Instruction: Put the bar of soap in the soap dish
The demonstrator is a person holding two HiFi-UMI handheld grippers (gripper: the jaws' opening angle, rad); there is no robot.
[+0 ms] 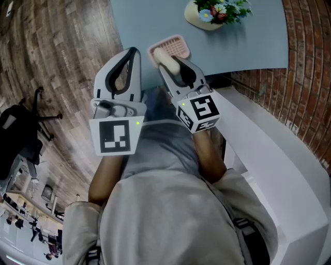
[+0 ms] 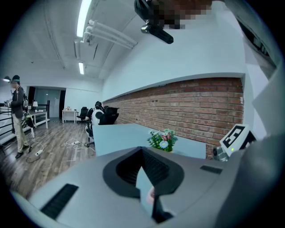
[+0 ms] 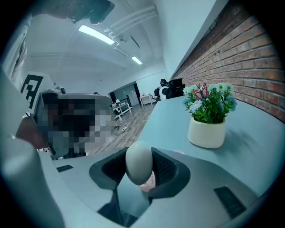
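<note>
A beige oval bar of soap (image 1: 165, 57) is clamped between the jaws of my right gripper (image 1: 168, 60), just above the near edge of a pink slotted soap dish (image 1: 172, 46) on the light blue table (image 1: 248, 41). In the right gripper view the soap (image 3: 138, 162) stands on end between the black pads of that gripper (image 3: 139, 168), with a bit of pink dish (image 3: 149, 181) showing beneath. My left gripper (image 1: 132, 54) hovers to the left of the dish at the table's edge. It is shut on nothing, tips together (image 2: 143, 153).
A cream pot of flowers (image 1: 211, 14) stands further back on the table, past the dish. A white ledge (image 1: 279, 155) and a brick wall (image 1: 310, 77) run along the right. Wooden floor and a black office chair (image 1: 20, 129) lie to the left.
</note>
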